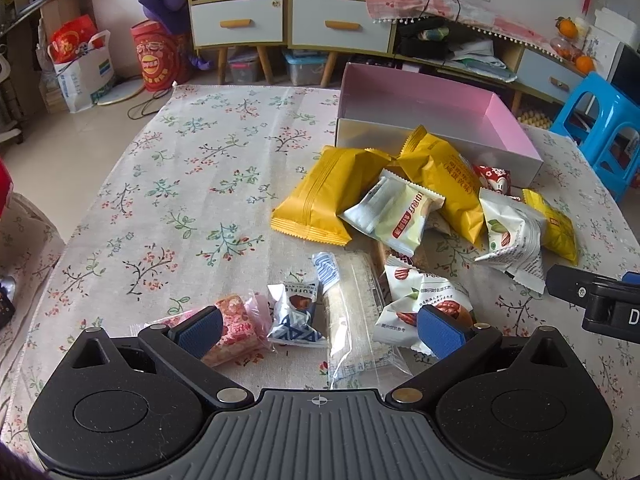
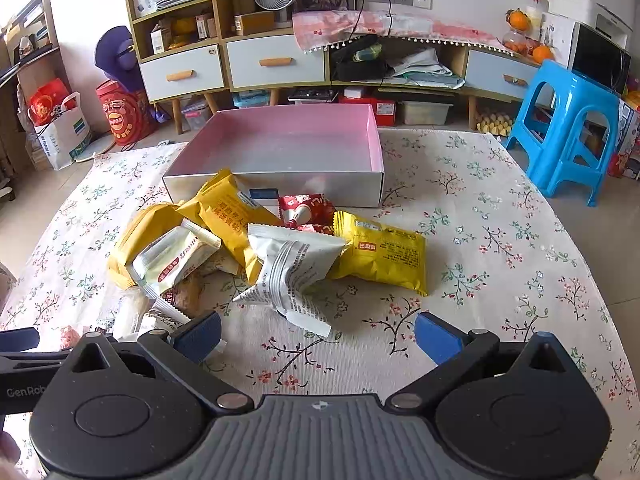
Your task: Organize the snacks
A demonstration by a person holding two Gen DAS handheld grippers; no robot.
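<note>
We hold left tool [image 1: 318,330] and right tool [image 2: 318,334] spread wide, empty. Crinkly foil snack packets [image 2: 296,264] heaped on bench before empty pink cardboard box [image 2: 280,140]. Light, slippery, crushable; we judge pinching sealed edge best.

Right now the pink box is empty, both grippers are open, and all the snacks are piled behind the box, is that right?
Not quite: the snacks lie in front of the pink box, on the near side, as the right wrist view shows. The box is empty, and the left gripper and right gripper are open.
</note>
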